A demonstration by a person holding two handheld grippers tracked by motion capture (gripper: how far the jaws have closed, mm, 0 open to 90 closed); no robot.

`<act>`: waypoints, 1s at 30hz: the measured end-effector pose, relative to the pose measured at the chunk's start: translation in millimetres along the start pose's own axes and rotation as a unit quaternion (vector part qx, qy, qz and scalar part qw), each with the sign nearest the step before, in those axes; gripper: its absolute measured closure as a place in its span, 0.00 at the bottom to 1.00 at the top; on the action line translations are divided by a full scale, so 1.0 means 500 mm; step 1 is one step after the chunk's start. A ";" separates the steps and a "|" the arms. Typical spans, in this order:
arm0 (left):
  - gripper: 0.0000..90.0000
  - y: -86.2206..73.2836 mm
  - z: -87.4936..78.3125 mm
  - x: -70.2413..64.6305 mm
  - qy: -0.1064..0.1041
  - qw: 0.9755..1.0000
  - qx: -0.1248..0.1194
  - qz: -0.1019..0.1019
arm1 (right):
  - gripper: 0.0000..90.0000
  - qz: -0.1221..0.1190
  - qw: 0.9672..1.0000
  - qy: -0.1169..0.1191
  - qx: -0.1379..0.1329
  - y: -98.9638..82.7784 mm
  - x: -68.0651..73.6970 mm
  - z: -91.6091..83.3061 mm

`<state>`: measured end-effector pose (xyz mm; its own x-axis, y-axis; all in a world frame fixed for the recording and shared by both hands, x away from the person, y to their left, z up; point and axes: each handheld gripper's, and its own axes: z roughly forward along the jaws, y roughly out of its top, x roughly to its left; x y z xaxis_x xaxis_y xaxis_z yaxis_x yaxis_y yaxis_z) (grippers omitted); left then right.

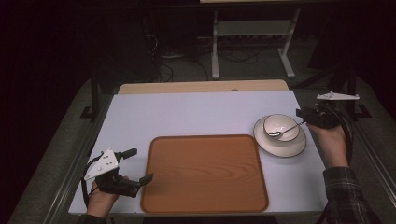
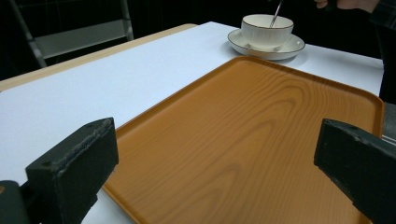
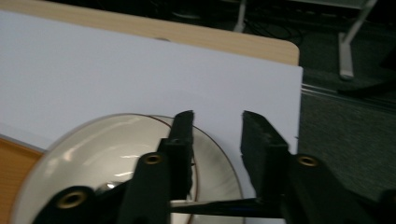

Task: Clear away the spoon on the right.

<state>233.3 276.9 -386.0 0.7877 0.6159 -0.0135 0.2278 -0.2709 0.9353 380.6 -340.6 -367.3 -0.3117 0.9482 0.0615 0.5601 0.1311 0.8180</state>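
Dim room, white table [image 1: 196, 116]. Bowl [image 1: 280, 127] on saucer [image 1: 280, 145] near the right edge; right gripper [image 1: 304, 115] clamped on the spoon [image 1: 285, 130] handle. I'd lift slowly and level. Left gripper [image 1: 140, 165] gapes at the tray [image 1: 204, 172].

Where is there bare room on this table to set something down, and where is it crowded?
The wooden tray holds nothing. The white table is bare from the tray's far rim to the far edge, and left of the tray beyond the left gripper. The right side is crowded: bowl on plate, spoon held by the right gripper.
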 end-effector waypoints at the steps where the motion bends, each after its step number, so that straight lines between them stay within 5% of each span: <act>1: 0.00 0.000 0.000 0.000 0.000 1.000 0.000 0.000 | 0.54 -0.002 1.000 0.001 -0.007 0.000 0.006 -0.005; 6: 0.00 0.000 -0.002 -0.001 0.000 1.000 -0.002 0.000 | 0.48 -0.024 0.999 -0.034 -0.024 -0.004 0.044 -0.031; 11: 0.00 0.000 -0.004 0.000 0.000 1.000 -0.003 0.002 | 0.45 -0.016 0.999 -0.024 -0.026 -0.021 0.059 -0.042; 23: 0.00 0.001 -0.006 -0.001 -0.001 1.000 -0.004 0.002 | 0.44 0.046 0.998 -0.041 -0.019 -0.075 0.037 -0.068; 30: 0.00 0.001 -0.005 -0.001 -0.002 1.000 -0.003 0.002 | 0.43 0.055 0.998 -0.041 -0.006 -0.089 0.025 -0.044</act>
<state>231.6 278.3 -384.8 0.7903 0.6126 -0.0115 0.2221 -0.2690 0.9372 334.8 -341.1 -390.1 -0.1848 0.9773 0.1040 0.5779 0.0225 0.8158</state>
